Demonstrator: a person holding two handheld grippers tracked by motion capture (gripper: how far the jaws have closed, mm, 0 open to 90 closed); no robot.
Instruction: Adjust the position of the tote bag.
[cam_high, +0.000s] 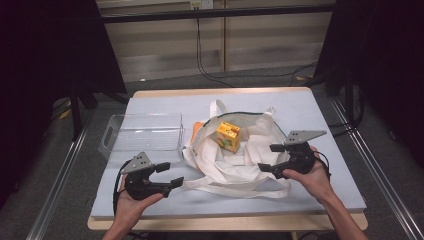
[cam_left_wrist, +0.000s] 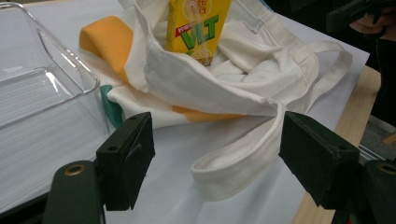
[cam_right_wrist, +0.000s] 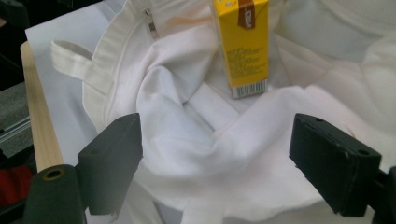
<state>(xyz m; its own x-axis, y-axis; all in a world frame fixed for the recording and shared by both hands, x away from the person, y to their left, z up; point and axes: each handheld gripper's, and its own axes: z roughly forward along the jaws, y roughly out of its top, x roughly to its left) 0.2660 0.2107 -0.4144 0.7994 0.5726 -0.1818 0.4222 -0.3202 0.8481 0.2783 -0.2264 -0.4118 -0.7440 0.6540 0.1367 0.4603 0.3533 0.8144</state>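
Observation:
A white cloth tote bag (cam_high: 235, 160) lies open on the grey table mat (cam_high: 310, 115). A yellow drink carton (cam_high: 228, 136) stands upright inside it. My left gripper (cam_high: 171, 175) is at the bag's front left corner with its jaws open. In the left gripper view a loop of the bag's strap (cam_left_wrist: 238, 158) lies between the jaws of the left gripper (cam_left_wrist: 219, 149), and the pads are not pressing it. My right gripper (cam_high: 267, 158) is at the bag's right rim, open. In the right gripper view its jaws straddle rumpled bag cloth (cam_right_wrist: 187, 135) below the carton (cam_right_wrist: 245, 46).
A clear plastic box (cam_high: 142, 132) sits on the mat left of the bag, close to the left gripper's side (cam_left_wrist: 42, 93). An orange patch (cam_left_wrist: 105, 39) shows on the bag's left part. The table's wooden edge (cam_high: 225, 222) runs along the front.

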